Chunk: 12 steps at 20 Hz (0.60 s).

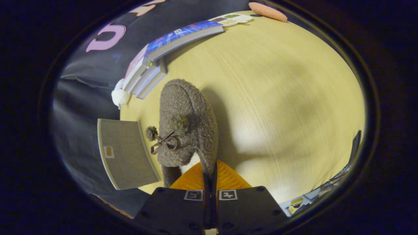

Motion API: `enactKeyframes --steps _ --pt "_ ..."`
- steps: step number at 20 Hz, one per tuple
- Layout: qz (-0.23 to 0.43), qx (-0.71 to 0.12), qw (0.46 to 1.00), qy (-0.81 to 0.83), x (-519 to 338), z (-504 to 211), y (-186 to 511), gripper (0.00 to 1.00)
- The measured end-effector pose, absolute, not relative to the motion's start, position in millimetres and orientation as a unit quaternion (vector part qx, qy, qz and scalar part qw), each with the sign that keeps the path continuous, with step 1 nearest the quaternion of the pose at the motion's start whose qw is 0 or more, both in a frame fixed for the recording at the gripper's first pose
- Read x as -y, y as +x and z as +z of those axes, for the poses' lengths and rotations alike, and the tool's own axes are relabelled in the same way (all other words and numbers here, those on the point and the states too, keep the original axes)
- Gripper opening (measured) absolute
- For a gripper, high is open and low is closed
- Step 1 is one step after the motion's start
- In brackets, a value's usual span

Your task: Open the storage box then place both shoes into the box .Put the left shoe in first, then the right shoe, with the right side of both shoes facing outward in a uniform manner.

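One surface (277,98), pale and wood-grained, is being seen from above, bearing everything else. A grey box (125,156) is sitting at its edge, to the left of the fingers. A stack of books (156,62) is lying beyond the box, against the booth wall, with a small tray (233,19) further along. A grey fuzzy shoe (187,124) is being held up over the surface, toe pointing away, its shadow being cast beside it; a pompom bow (163,138) is hanging from its top. The fingers (210,178) are being pressed nearly together, clamped on the shoe's heel edge, which is pinched between them.
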<state>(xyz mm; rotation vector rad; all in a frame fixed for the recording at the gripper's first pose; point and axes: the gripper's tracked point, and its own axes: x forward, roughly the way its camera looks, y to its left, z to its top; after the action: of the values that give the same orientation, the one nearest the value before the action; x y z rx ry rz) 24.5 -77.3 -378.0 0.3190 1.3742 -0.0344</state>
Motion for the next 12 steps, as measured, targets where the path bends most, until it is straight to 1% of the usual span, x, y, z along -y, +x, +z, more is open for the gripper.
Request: enactKeyframes --steps 6,12 --pt "0.013 -0.605 0.765 0.222 36 -338 32 0.04" --pt "0.079 -0.588 0.767 0.245 -35 -296 39 0.04"
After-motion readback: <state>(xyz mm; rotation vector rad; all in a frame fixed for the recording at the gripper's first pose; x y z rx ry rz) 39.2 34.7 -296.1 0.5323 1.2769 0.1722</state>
